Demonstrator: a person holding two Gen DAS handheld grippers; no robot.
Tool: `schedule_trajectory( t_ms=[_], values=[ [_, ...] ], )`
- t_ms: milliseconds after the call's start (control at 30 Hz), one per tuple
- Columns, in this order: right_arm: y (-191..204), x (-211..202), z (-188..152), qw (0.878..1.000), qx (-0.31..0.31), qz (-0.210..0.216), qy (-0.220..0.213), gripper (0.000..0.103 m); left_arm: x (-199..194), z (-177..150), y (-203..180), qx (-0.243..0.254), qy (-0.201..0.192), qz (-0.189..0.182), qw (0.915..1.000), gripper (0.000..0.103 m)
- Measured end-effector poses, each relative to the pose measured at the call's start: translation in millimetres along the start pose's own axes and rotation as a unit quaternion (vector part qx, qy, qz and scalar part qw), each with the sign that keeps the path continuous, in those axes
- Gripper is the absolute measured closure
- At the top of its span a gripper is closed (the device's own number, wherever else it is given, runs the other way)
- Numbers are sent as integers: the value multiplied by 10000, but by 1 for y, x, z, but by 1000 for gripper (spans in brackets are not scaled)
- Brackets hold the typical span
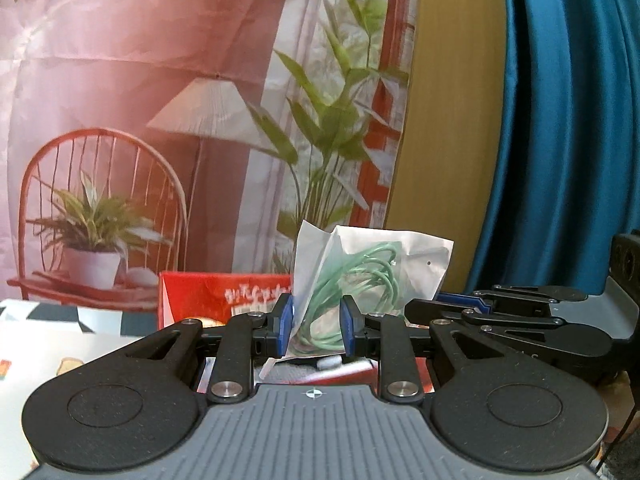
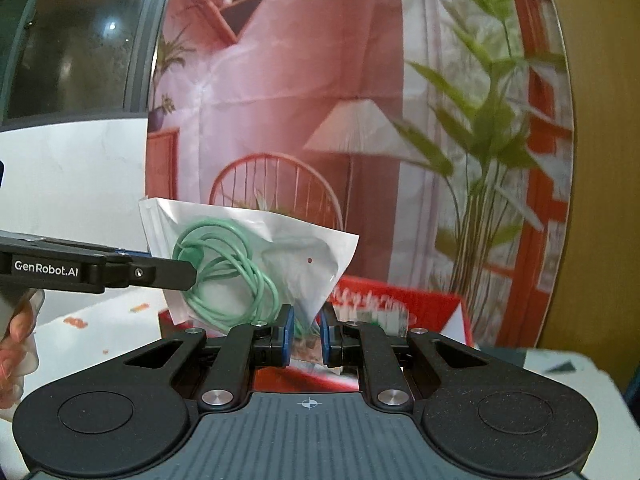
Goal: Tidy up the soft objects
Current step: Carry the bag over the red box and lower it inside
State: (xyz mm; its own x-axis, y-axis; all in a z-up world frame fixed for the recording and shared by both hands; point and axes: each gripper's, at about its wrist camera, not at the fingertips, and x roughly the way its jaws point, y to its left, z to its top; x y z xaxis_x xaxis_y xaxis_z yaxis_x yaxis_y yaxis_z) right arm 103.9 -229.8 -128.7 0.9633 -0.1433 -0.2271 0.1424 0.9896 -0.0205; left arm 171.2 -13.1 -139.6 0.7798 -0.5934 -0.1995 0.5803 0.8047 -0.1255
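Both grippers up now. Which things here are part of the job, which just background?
In the job: clear pouch with green cable, pinched by left gripper and right gripper.
Background: red bag, printed backdrop, blue curtain.

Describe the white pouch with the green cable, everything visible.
The white pouch is a flat, glossy, crinkled plastic bag with a clear front, showing a coiled mint-green cable inside and a small dark dot on its face. It is held up in the air, above a red box, standing roughly upright. Both tools grip it: the left tool is shut on one lower edge, over the cable, and the right tool pinches the opposite lower corner.
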Motion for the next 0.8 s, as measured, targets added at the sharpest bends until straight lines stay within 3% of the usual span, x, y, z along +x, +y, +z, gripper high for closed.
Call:
schedule_trajectory(
  t_ms=[267, 567, 800],
  values=[
    [-6, 21, 24, 10000, -81, -17, 33, 90, 22, 20, 5, -28, 87, 152, 9998, 76],
    [-23, 64, 28, 9984, -10, -11, 564, 90, 66, 18, 23, -481, 874, 314, 9945, 76],
    [-30, 99, 15, 9932, 91, -4, 1160, 90, 96, 3, 35, -475, 1433, 497, 9873, 76]
  ],
)
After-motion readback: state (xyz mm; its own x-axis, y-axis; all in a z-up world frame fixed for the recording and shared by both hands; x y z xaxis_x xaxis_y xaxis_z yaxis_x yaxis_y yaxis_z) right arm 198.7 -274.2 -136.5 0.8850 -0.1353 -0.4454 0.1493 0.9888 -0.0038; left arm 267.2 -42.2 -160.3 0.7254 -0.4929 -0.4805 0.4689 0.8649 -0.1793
